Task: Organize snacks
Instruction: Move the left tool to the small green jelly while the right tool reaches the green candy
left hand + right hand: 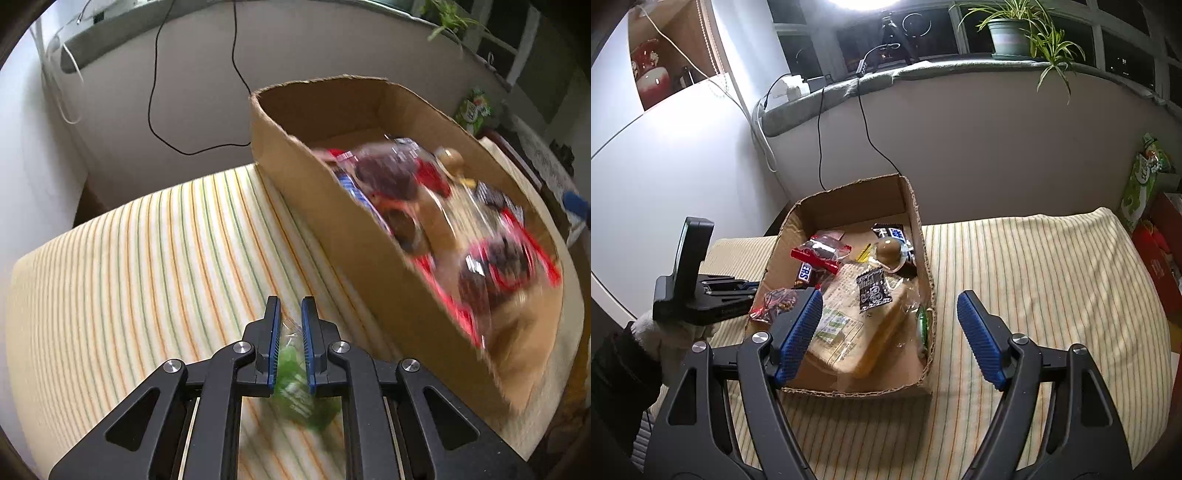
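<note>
On the striped cloth (1034, 280) the box (925, 258) sits far left, holding snacks: a big bread bag (857, 332), a red pack (816, 254), a round brown sweet (889, 251). Just left of the box, above the cloth, the left gripper (290, 332) is pinched on a small green packet (295, 380), a light, crinkly, slippery thing best held by its sealed edge. The right gripper (890, 332) hovers near the box with jaws wide and nothing between them. Blur smears the packet's print, and the fingers hide part of it.
</note>
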`<state>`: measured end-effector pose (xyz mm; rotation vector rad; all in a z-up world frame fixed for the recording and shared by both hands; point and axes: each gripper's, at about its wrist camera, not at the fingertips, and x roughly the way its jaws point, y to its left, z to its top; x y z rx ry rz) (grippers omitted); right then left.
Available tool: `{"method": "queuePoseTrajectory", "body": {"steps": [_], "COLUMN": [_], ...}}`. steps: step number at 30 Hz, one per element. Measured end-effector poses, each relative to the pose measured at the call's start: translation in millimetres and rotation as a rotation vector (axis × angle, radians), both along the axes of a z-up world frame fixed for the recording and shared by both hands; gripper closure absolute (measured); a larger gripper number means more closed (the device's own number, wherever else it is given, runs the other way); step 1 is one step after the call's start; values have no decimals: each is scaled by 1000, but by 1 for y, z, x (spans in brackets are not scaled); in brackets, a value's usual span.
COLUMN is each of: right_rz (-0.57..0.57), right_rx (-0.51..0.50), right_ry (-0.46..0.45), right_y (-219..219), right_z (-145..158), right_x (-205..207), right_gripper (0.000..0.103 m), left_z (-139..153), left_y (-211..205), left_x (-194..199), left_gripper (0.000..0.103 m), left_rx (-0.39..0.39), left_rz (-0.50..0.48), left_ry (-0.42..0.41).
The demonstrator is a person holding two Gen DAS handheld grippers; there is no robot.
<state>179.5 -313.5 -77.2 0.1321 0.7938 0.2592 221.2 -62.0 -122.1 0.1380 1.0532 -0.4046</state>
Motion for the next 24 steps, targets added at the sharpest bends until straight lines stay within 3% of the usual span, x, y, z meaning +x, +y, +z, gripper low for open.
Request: {"method": "queuePoseTrajectory", "body": {"steps": [9, 15, 21, 22, 24], "right_rz": [105, 306, 507, 514, 515], "right_rx": [29, 34, -7, -27, -60], "right_ry": [-13, -7, 44, 52, 73], "right_y": [29, 83, 145, 154, 171], "right_z": [10, 8, -17, -24, -37], "right_x": [-24, -49, -74, -76, -74], "right_gripper": [25, 25, 25, 25, 25], "left_z": [-3, -8, -5, -4, 1], "left_y": [35, 61, 68, 72, 83], "left_x": [-56, -92, -102, -105, -112], "left_gripper": [93, 93, 92, 90, 69], "left_rx": [26, 32, 9, 3, -3], "left_rz": [36, 72, 105, 116, 146], "left_ry": [-61, -82, -106, -115, -143]}}
